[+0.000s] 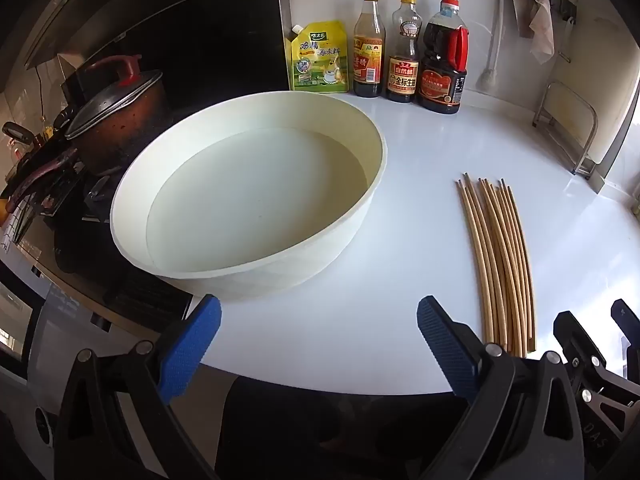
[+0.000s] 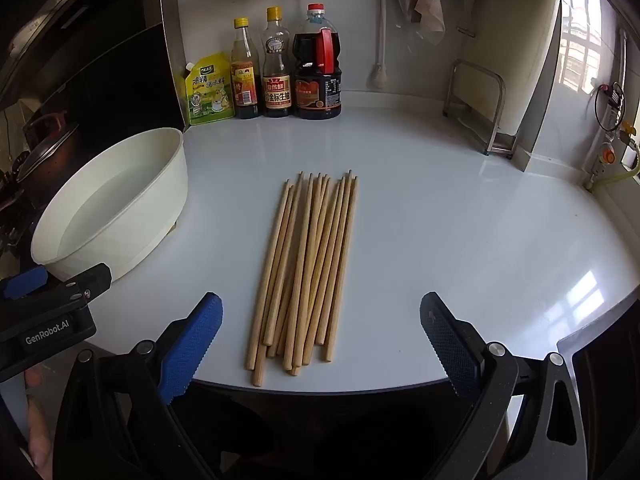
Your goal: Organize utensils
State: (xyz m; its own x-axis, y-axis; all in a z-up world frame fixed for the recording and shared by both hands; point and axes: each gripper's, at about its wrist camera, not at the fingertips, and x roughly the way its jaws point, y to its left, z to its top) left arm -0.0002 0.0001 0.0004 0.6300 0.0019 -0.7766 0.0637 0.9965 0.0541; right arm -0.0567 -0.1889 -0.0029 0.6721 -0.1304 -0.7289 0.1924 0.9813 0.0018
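On the counter (image 2: 440,240), chopsticks (image 2: 308,268) lengthwise, tips away, both tongs (image 1: 318,344) (image 2: 320,340) released.

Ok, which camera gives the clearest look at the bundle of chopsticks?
The right wrist view: the chopsticks lie centred and whole on the counter, tips to butts, ahead of the open right gripper. In the left wrist view they sit off to the right, their near ends hidden behind the gripper's body.

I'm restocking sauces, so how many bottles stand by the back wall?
3, in a row on the counter at the wall: a yellow-capped bottle leftmost, a second yellow-capped bottle in the middle, and a red-handled jug on the right. None looks hidden.
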